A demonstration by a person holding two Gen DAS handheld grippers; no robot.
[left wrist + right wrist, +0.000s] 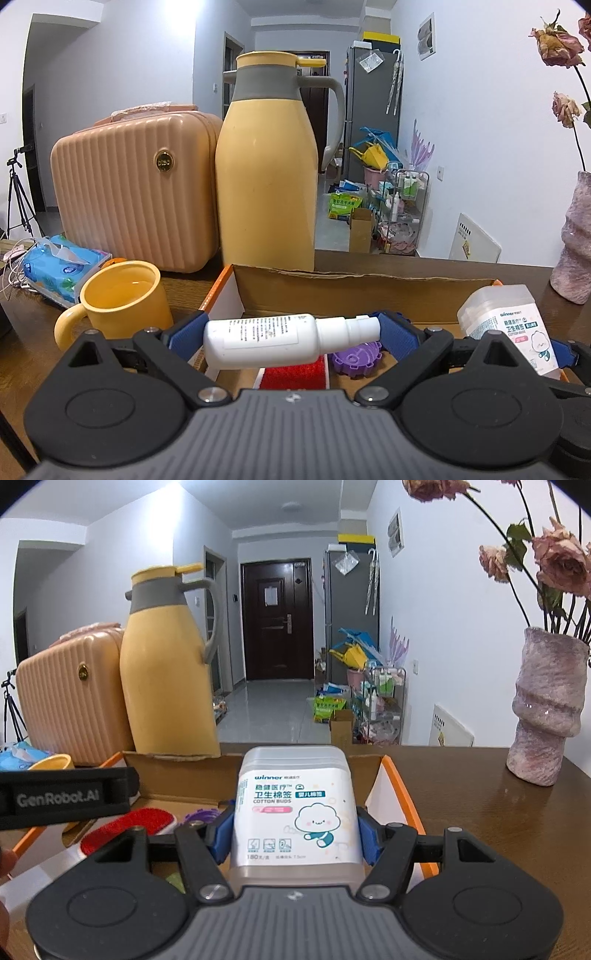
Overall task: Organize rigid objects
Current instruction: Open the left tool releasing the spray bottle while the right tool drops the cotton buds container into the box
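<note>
**Bystanders on the brown tabletop**

A ribbed peach vanity case (133,188) stands at the far edge, touching a tall yellow thermos jug (266,177) with a grey collar and handle. Near the left edge sit a yellow mug (122,299) and a blue tissue pack (59,266). A mottled pink vase (546,709) of dried roses (554,557) stands at the right.

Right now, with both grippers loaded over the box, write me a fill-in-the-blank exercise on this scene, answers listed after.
1. The left gripper clamps a white ____ bottle lying crosswise.
2. The right gripper holds a tub labelled cotton ____.
3. Inside the cardboard box, beside the red brush, lies a ____ toothed disc.
4. Left of the box stands a yellow ____ with a handle.

Missing words: spray; buds; purple; mug
</note>
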